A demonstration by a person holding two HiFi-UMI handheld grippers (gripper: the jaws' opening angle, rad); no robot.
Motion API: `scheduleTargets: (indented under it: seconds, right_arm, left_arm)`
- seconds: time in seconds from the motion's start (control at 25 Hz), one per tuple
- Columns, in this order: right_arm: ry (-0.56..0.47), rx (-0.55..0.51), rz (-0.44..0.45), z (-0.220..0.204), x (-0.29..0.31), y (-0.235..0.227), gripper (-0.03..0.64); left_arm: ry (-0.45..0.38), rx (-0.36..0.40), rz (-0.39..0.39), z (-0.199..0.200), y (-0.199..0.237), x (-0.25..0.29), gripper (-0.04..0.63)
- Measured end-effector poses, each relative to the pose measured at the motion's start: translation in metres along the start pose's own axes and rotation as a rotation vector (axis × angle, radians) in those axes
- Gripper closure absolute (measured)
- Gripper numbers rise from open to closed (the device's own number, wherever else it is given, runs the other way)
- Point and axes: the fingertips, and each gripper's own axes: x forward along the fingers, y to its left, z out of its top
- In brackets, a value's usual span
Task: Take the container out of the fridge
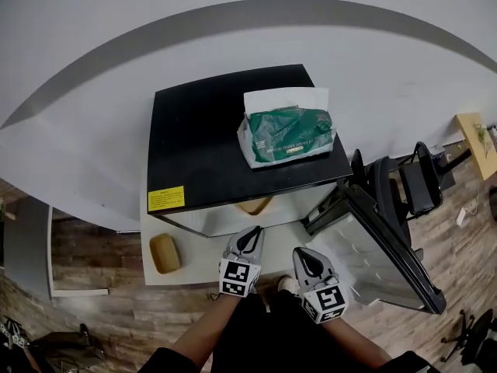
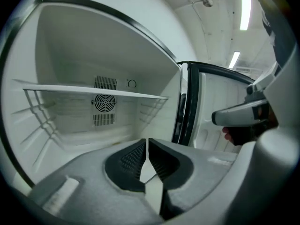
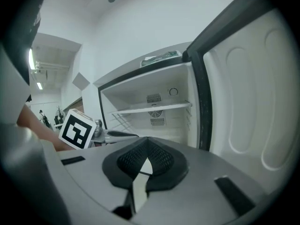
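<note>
A small fridge with a black top [image 1: 202, 138] stands open, its door [image 1: 384, 247] swung out to the right. A tan container [image 1: 255, 205] peeks out under the front edge of the fridge top. A second tan, loaf-shaped thing [image 1: 165, 252] lies on the white surface at the fridge's left front. My left gripper [image 1: 250, 236] hangs shut and empty just in front of the opening, near the first tan container. My right gripper [image 1: 304, 259] is beside it, also shut and empty. In the left gripper view the wire shelf [image 2: 93, 92] is bare, and the fridge floor is hidden behind the gripper [image 2: 146, 142].
A green tissue pack [image 1: 287, 132] lies on the fridge top, and a yellow label [image 1: 165, 198] sits at its front left corner. The open door blocks the right side, with a black chair [image 1: 411, 181] behind it. The fridge backs onto a white wall.
</note>
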Motion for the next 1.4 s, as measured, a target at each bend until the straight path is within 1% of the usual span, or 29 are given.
scheduleTargets:
  seconds: [0.12, 0.24, 0.32, 0.36, 0.48, 0.56, 0.64, 0.72, 0.8, 0.88, 1.08, 1.28, 1.32, 1.4]
  right_arm:
    - [-0.006, 0.006, -0.021, 0.004, 0.004, 0.000, 0.617]
    - [-0.004, -0.012, -0.038, 0.008, 0.006, -0.002, 0.617]
    - [0.006, -0.030, -0.046, 0.008, 0.007, -0.003, 0.617]
    - [0.008, -0.031, -0.050, 0.007, 0.008, -0.004, 0.617]
    - [0.007, -0.015, -0.069, 0.007, 0.009, -0.010, 0.617]
    - [0.005, 0.000, -0.080, 0.006, 0.009, -0.014, 0.617]
    - [0.006, 0.010, -0.087, 0.006, 0.008, -0.017, 0.617]
    - [0.011, 0.011, -0.090, 0.003, 0.005, -0.017, 0.617]
    - [0.017, 0.005, -0.094, -0.001, 0.003, -0.019, 0.617]
    - [0.024, 0.010, -0.102, -0.003, 0.002, -0.023, 0.617]
    - [0.023, 0.027, -0.124, -0.002, -0.001, -0.031, 0.617]
    - [0.054, 0.014, -0.125, -0.013, -0.007, -0.031, 0.617]
    - [0.060, 0.009, -0.122, -0.014, -0.009, -0.031, 0.617]
    - [0.071, -0.001, -0.123, -0.017, -0.013, -0.031, 0.617]
  left_arm:
    - [0.029, 0.034, -0.013, -0.002, 0.010, 0.014, 0.575]
    - [0.071, 0.084, 0.015, -0.007, 0.021, 0.026, 0.575]
    - [0.099, 0.091, 0.026, -0.013, 0.026, 0.034, 0.574]
    - [0.107, 0.088, 0.026, -0.016, 0.028, 0.037, 0.566]
    - [0.113, 0.079, 0.009, -0.022, 0.032, 0.052, 0.506]
    - [0.130, 0.096, -0.009, -0.025, 0.032, 0.065, 0.474]
    - [0.165, 0.117, -0.032, -0.032, 0.031, 0.080, 0.444]
    - [0.185, 0.114, -0.046, -0.038, 0.033, 0.091, 0.425]
    - [0.179, 0.086, -0.044, -0.042, 0.036, 0.101, 0.415]
    - [0.183, 0.087, -0.044, -0.046, 0.038, 0.113, 0.407]
    - [0.293, 0.146, -0.073, -0.068, 0.040, 0.140, 0.394]
    - [0.376, 0.284, -0.098, -0.093, 0.045, 0.158, 0.394]
    - [0.388, 0.295, -0.099, -0.097, 0.046, 0.160, 0.394]
    - [0.423, 0.278, -0.093, -0.107, 0.049, 0.165, 0.394]
